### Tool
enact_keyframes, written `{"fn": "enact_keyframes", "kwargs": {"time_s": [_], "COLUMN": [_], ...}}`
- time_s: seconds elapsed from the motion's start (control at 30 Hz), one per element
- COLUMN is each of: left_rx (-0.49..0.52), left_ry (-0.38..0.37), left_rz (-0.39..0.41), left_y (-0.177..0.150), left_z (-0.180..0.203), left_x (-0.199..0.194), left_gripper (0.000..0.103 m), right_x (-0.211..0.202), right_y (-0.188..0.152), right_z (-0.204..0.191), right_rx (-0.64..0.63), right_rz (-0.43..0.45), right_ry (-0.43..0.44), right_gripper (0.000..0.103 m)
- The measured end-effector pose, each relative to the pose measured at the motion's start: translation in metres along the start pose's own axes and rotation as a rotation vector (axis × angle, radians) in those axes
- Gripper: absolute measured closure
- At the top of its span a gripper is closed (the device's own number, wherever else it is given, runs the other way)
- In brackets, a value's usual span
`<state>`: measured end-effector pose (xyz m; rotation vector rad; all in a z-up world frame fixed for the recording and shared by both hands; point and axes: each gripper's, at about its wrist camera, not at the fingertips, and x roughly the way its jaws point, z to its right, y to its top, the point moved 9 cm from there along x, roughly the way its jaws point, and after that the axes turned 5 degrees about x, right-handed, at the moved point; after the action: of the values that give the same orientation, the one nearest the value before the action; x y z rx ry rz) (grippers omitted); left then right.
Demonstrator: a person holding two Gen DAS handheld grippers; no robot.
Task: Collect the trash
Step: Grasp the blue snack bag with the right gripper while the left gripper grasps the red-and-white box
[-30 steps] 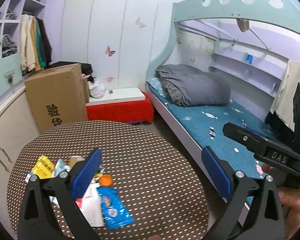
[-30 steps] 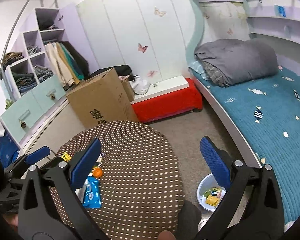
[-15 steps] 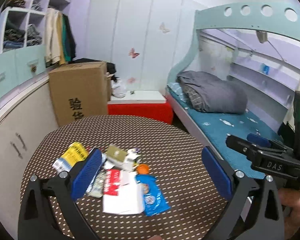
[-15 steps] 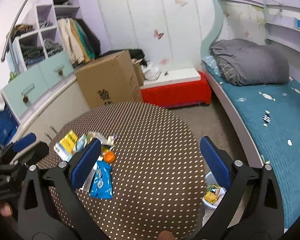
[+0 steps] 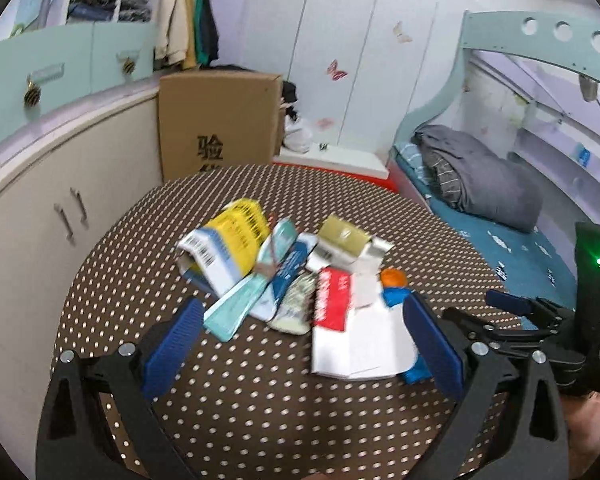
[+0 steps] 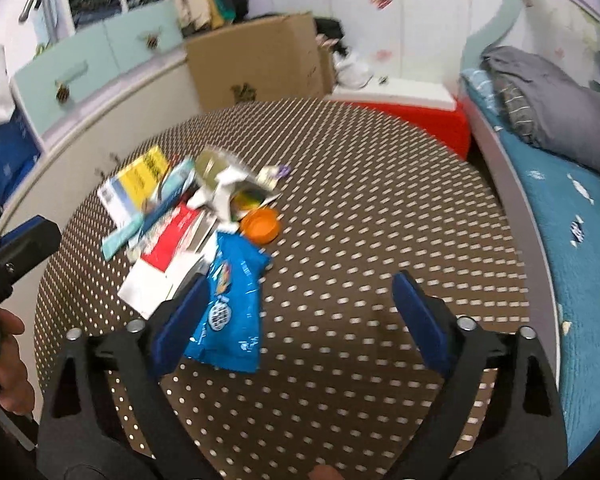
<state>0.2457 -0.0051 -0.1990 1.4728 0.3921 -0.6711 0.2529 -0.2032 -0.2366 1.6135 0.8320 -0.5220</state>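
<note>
- Both claws have come down toward the round dotted table (image 5: pixel 148 248) since a second ago; the heap of trash, small and low in both views then, now fills the middle of them.
- Left claw (image 5: pixel 306 338): its blue pads stand wide apart, pressing on nothing. The heap lies just ahead of it and partly between the pads.
- Between and just beyond the left pads lies a white and red paper packet (image 5: pixel 348 320), close to the right-hand pad. A pale green pouch (image 5: pixel 236 308) lies near the left-hand pad.
- Farther ahead of the left claw sit a yellow and white box (image 5: pixel 228 248) and an olive-topped carton (image 5: pixel 344 236). An orange cap (image 5: pixel 394 278) shows ahead of the right-hand pad.
- Right claw (image 6: pixel 298 316): its jaws have just been closing a little, yet the pads are apart and grip nothing. Bare tablecloth lies between them.
- A blue snack bag (image 6: pixel 230 300) lies beside the right claw's left-hand pad, partly behind it; whether they touch I cannot tell.
- The rest of the heap is ahead and to the left of the right claw, the orange cap at its near edge.
- The person's hand (image 6: pixel 4 364) holding the left claw shows at the left edge of the right view.
- A cardboard box (image 5: pixel 220 120) stands beyond the table, and a bed (image 6: pixel 572 216) runs along the right.
</note>
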Motion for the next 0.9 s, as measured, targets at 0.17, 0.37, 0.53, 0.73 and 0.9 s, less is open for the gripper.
{"fn": "enact_keyframes", "kwargs": {"time_s": [0.17,0.37,0.53,0.73,0.9], "left_rx": [-0.024,-0.024,0.012,0.090,0.183], "left_ry": [0.009,-0.002,-0.025,-0.043,-0.064], "left_rz": [-0.026,-0.052,-0.079,-0.124,-0.140], "left_y": [-0.012,-0.019,-0.021,-0.023,-0.025], "left_z": [-0.014,-0.013,0.001,0.025,0.048], "left_x": [0.007,0.016,0.030,0.051,0.058], "left_gripper": [0.005,0.005,0.005,0.005,0.005], "right_x": [0.022,0.039,0.036,0.020,0.014], "right_y": [-0.011,-0.018,-0.020,-0.023,-0.023], "right_z": [-0.019,-0.040,-0.039,-0.005,0.016], "right_rx": [-0.046,-0.118,-0.130,-0.069,-0.025], "right_rz": [-0.053,-0.081,-0.071,-0.049,-0.043], "right_ry": [0.021,0.023,0.027,0.003,0.003], "right_gripper": [0.022,0.034,0.067,0.070,0.081]}}
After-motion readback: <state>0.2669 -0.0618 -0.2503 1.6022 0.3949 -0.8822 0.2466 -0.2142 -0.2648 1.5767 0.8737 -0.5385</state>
